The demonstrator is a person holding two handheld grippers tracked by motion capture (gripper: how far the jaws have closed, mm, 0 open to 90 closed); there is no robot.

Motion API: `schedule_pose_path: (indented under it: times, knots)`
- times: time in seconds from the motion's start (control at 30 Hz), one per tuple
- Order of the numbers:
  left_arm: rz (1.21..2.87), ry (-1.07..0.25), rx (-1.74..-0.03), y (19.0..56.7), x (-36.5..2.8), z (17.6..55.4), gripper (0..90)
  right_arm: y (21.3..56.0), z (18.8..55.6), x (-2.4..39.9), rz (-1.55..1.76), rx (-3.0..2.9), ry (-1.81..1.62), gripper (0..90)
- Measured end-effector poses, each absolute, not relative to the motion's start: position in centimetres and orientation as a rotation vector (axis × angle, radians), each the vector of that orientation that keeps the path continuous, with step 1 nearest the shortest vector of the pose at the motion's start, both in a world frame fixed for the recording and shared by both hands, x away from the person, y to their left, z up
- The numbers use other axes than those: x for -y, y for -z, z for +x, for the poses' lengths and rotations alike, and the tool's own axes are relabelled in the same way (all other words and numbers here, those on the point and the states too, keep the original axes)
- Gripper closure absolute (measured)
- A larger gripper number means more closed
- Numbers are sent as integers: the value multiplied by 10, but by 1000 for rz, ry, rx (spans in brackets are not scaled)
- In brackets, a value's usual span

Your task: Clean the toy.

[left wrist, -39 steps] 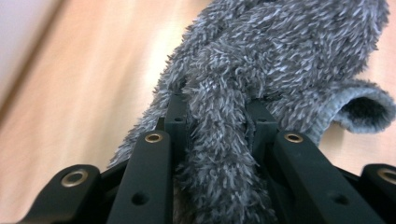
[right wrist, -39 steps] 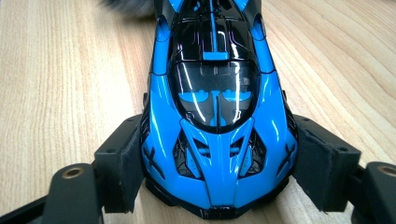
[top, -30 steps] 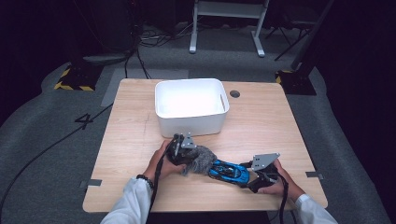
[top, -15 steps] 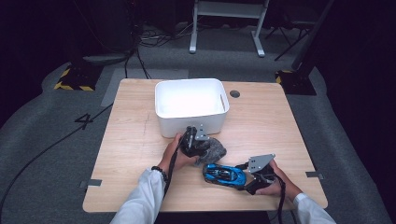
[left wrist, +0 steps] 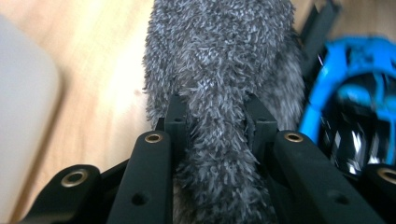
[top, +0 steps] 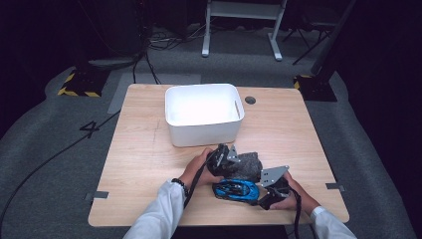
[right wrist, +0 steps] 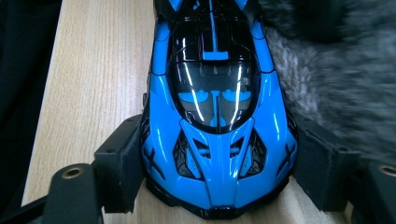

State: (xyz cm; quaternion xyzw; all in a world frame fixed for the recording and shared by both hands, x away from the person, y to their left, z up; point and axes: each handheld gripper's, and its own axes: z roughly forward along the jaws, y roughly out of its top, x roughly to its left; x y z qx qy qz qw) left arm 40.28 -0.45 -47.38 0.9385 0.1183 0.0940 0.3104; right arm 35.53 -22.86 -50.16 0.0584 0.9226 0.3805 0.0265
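While my left gripper (left wrist: 212,119) pinches a narrow fold of the shaggy grey plush cloth (left wrist: 219,60) between nearly closed jaws, my right gripper (right wrist: 219,161) clasps the glossy blue plastic toy car (right wrist: 217,107) by its flanks, jaws half spread.

On your worktop (top: 139,164) the tub (top: 204,114) sits toward the far edge. Just before it lies the fur (top: 249,163), between your left tongs (top: 230,160). The car (top: 236,189) lies nearer you, touching the fur, its end between your right tongs (top: 262,195).
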Motion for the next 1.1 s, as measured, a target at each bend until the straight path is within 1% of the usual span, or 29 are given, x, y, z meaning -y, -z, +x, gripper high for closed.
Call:
schedule_pose_path:
  times: [0.17, 0.37, 0.5, 0.7, 0.83, 0.97, 1.1]
  knots:
    - [2487, -163, -274, 471, -11, 402, 708, 502, 355, 229, 180, -2848, -1179, 260]
    - [2479, -147, -261, 464, -32, 401, 715, 502, 356, 229, 173, -2847, -1178, 259]
    - [2520, -163, -269, 462, -47, 401, 715, 502, 356, 230, 177, -2849, -1175, 259]
    - [2524, -119, -296, 466, -72, 393, 712, 502, 356, 232, 178, -2846, -1172, 259]
    - [2522, -92, -272, 465, -77, 386, 711, 501, 356, 232, 180, -2849, -1166, 258]
    - [2533, -110, -277, 466, -76, 374, 710, 501, 355, 232, 190, -2845, -1164, 258]
    - [2509, -114, -340, 473, -83, 362, 710, 502, 354, 234, 201, -2828, -1167, 258]
